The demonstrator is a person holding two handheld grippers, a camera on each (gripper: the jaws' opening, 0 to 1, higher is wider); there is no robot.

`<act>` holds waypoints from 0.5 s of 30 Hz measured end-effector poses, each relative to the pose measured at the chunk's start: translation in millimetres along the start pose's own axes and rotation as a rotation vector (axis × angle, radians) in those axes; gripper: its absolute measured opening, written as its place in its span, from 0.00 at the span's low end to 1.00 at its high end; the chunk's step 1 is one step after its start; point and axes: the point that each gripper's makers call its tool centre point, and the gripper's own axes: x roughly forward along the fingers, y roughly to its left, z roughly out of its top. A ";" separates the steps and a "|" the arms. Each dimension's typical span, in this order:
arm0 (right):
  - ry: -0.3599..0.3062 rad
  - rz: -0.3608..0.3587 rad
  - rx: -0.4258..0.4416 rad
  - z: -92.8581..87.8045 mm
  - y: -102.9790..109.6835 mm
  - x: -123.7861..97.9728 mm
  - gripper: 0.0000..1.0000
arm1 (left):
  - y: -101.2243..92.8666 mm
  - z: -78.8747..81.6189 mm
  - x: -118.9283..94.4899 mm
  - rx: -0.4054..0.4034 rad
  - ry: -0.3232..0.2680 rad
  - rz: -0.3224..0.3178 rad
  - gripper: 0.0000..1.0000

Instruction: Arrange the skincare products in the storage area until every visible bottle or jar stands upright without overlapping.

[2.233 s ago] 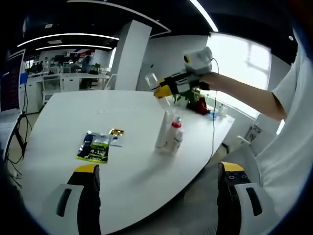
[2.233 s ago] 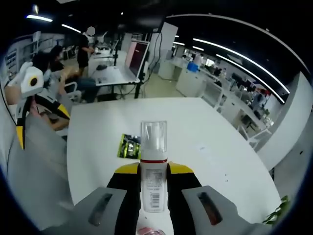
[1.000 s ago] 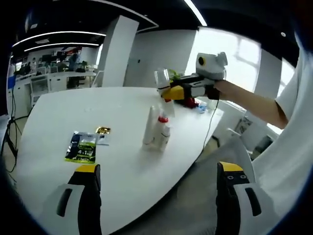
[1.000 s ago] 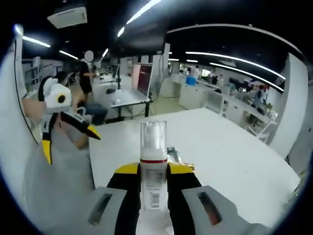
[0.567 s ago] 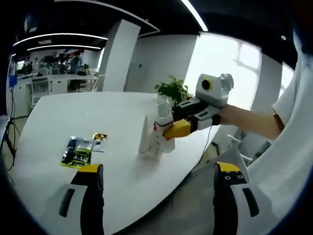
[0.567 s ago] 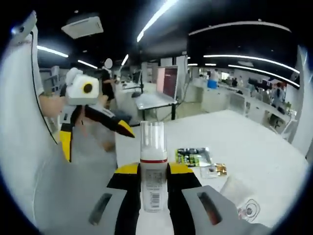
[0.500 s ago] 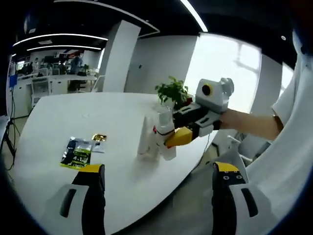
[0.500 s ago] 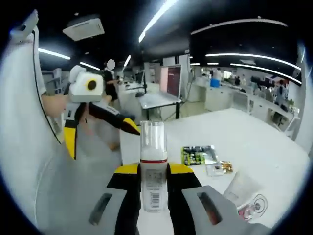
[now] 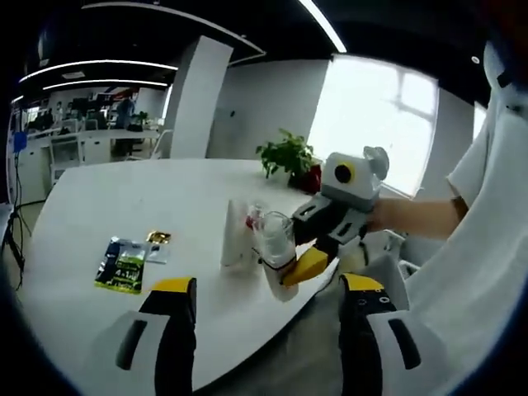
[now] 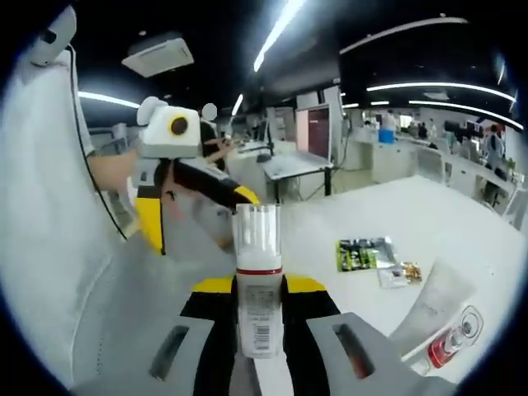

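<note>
**Right gripper carried pump bottle toward bottle cluster; left idle**

White table (image 9: 99, 206) was the largest thing, a big rounded top, edge running under both grippers. Judged as the storage area since all products sat on it.

Left gripper (image 9: 264, 330) sat low at the near table edge, jaws wide apart, nothing between them. Likely parked there to keep clear of the placing hand.

Right gripper (image 10: 260, 309) had its jaws closed tight on the pump bottle (image 10: 258, 280), gripped at the label, clear cap up along the jaws. In the left gripper view the right gripper (image 9: 318, 247) came in from the right, with the pump bottle (image 9: 276, 247) tilted, off the table, just beside the cluster. Grip at mid-body probably chosen so the base stays free for setting down.

Bottle cluster (image 9: 239, 231): a white tube and a red-collared bottle standing close together near the table edge. In the right gripper view the white tube (image 10: 433, 309) and the red-capped bottle (image 10: 452, 338) looked slanted, though that could be camera roll; cannot tell.

Green sachet (image 9: 120, 266) lay flat, well apart from the cluster, with a small gold packet (image 9: 157, 238) just beside it.

Potted plant (image 9: 287, 157) stood at the far edge.
</note>
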 end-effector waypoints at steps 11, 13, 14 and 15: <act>-0.046 0.128 0.020 -3.2 30.1 -13.5 0.19 | -37.1 13.5 15.0 0.119 0.007 -0.158 0.46; -0.058 0.147 0.022 -1.1 33.3 -16.4 0.19 | -40.0 14.4 18.0 0.138 0.016 -0.167 0.43; -0.062 0.161 0.018 0.1 35.7 -18.3 0.19 | -41.8 15.3 19.3 0.141 0.016 -0.169 0.41; -0.064 0.163 0.016 0.8 36.1 -19.2 0.19 | -44.2 16.5 20.8 0.145 0.015 -0.172 0.39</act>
